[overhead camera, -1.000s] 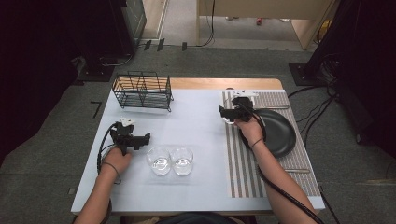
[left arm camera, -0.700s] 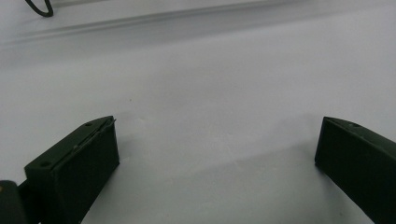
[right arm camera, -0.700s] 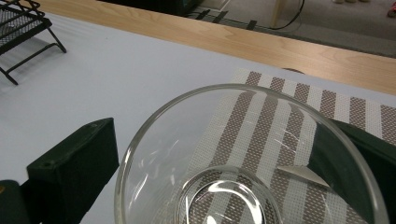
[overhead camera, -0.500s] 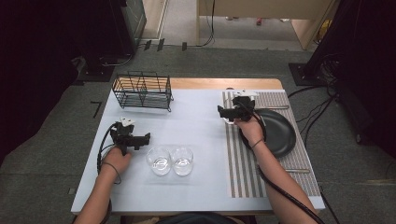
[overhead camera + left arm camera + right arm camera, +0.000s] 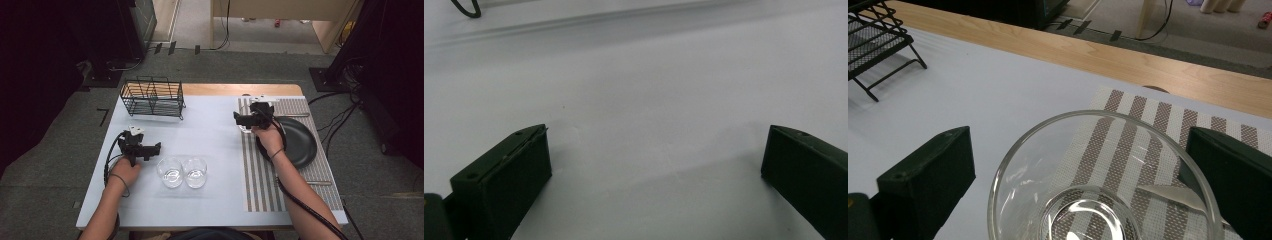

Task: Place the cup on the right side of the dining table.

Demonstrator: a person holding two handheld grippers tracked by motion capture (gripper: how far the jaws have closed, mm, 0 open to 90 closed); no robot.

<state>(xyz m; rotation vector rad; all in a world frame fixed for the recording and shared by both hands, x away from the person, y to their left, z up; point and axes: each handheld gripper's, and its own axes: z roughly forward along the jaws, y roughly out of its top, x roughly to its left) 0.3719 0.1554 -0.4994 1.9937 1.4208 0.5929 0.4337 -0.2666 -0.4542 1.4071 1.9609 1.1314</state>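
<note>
Glass (image 5: pixel 1103 185) stands upright on the striped mat (image 5: pixel 260 175) between the right tongs' (image 5: pixel 243 120) spread jaws, just opened; left tongs (image 5: pixel 656 170), also spread, rest over bare desk (image 5: pixel 210 125).

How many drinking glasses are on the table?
3. Two glasses stand side by side near the front of the table, one left, one right. The third glass stands on the striped mat, between the open jaws of the right gripper.
</note>
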